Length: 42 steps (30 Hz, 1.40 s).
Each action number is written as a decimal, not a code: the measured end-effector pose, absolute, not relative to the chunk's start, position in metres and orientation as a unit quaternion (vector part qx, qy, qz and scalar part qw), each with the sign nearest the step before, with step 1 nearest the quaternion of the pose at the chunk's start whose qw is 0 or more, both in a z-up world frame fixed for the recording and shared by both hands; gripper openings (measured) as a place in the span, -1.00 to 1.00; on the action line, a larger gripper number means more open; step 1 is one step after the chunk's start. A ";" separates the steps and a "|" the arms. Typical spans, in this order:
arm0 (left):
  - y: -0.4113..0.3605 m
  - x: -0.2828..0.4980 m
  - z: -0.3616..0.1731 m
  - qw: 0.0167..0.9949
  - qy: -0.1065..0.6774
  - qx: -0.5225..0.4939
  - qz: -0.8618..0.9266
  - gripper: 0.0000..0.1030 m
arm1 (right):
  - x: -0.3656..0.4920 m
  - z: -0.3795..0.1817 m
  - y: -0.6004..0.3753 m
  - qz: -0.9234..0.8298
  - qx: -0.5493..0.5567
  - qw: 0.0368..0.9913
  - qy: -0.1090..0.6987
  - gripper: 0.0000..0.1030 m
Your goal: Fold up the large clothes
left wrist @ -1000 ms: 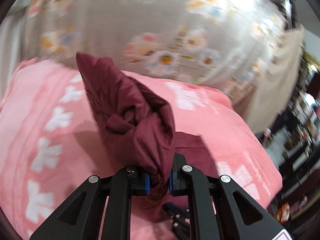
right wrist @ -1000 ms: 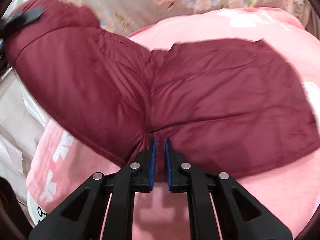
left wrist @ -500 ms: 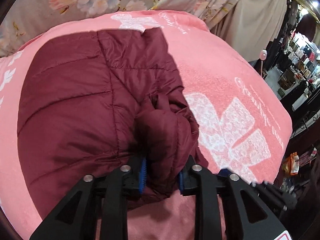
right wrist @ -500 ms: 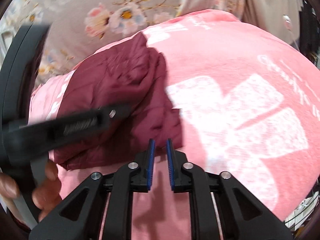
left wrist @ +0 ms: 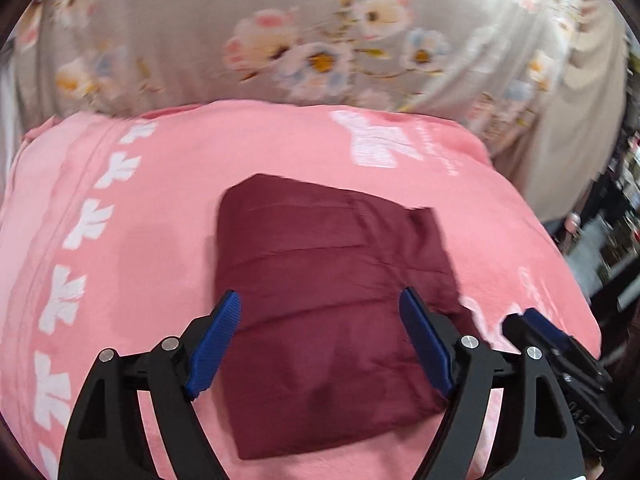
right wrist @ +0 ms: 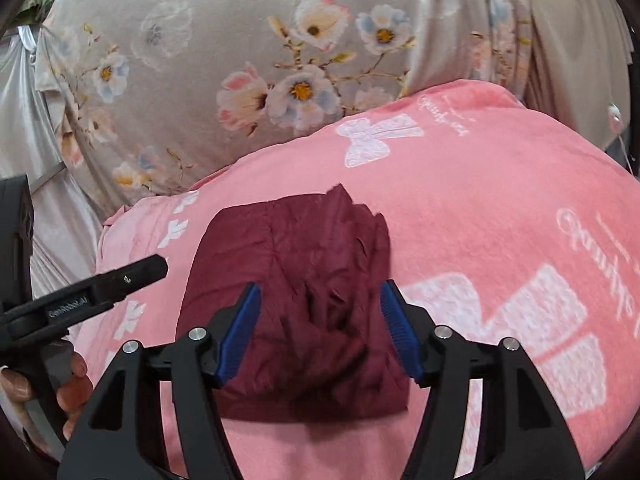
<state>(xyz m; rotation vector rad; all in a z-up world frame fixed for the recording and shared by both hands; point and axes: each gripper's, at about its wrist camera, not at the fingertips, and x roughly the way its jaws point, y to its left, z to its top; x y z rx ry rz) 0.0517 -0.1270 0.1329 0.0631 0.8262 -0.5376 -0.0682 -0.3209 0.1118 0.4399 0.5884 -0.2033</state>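
A maroon quilted jacket lies folded into a compact rectangle on the pink blanket. My left gripper is open and empty, its blue pads spread above the near part of the jacket. The jacket also shows in the right wrist view. My right gripper is open and empty above its near edge. The left gripper's body shows at the left of the right wrist view, and the right gripper's tip at the lower right of the left wrist view.
The pink blanket with white bow prints covers the whole surface. A grey floral curtain hangs behind it. Shelves and clutter stand beyond the right edge. A hand holds the left gripper.
The left gripper has let go of the jacket and opened wide. The right gripper has opened too. Both have pulled back, and the jacket now lies folded flat.
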 end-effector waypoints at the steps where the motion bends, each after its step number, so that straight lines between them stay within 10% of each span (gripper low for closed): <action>1: -0.125 0.060 0.129 0.884 0.397 0.030 -0.245 0.51 | -0.056 0.109 -0.322 -0.095 0.218 0.925 0.297 0.25; 5: -0.121 0.079 0.118 0.887 0.405 0.048 -0.215 0.48 | -0.023 0.083 -0.325 -0.092 0.234 0.903 0.348 0.12; 8: -0.126 0.080 0.104 0.878 0.422 0.056 -0.218 0.44 | -0.029 0.062 -0.328 -0.096 0.246 0.894 0.363 -0.76; 10: -0.130 0.076 0.093 0.872 0.431 0.062 -0.221 0.39 | -0.041 0.056 -0.336 -0.098 0.254 0.895 0.353 -0.83; 42: -0.168 0.061 0.005 0.877 0.411 0.135 -0.209 0.42 | -0.057 -0.014 -0.330 -0.147 0.234 0.895 0.351 -0.83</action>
